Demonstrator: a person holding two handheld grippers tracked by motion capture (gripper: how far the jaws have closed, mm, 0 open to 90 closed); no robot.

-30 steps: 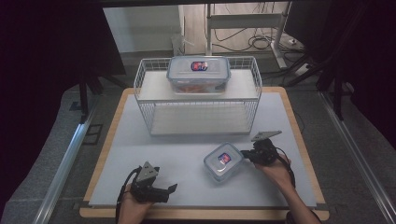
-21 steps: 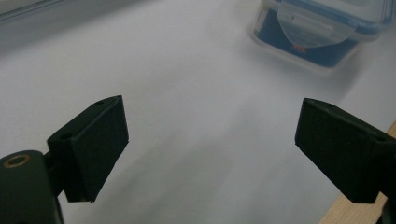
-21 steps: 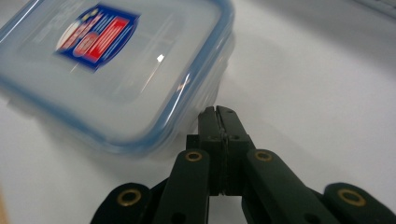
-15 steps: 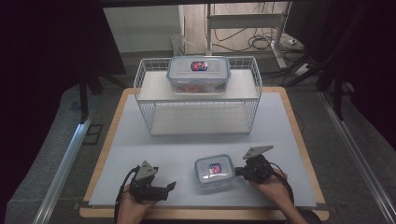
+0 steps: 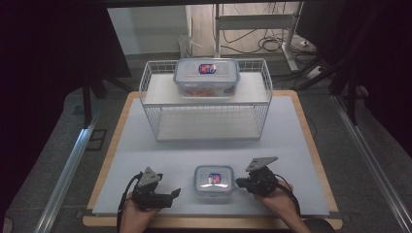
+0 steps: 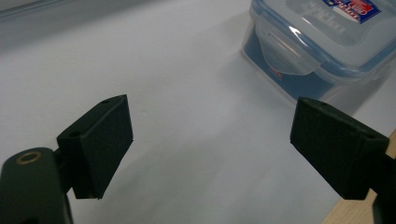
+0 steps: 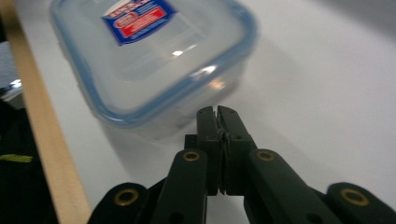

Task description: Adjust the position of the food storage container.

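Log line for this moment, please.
left hand-held gripper: open, empty | right hand-held gripper: shut, at small container | large container: on rack

The high view looks forward and down on the whole tabletop (image 5: 291,141), while each tool camera looks low and very close along its own jaws, and all three views share the small box (image 5: 214,181) (image 6: 322,42) (image 7: 154,60).

Your small container (image 5: 214,181) is clear plastic with a blue-rimmed lid and a red-and-blue label. The black left gripper (image 5: 172,194) sits at its nine o'clock, over the pale grey table (image 5: 291,145).
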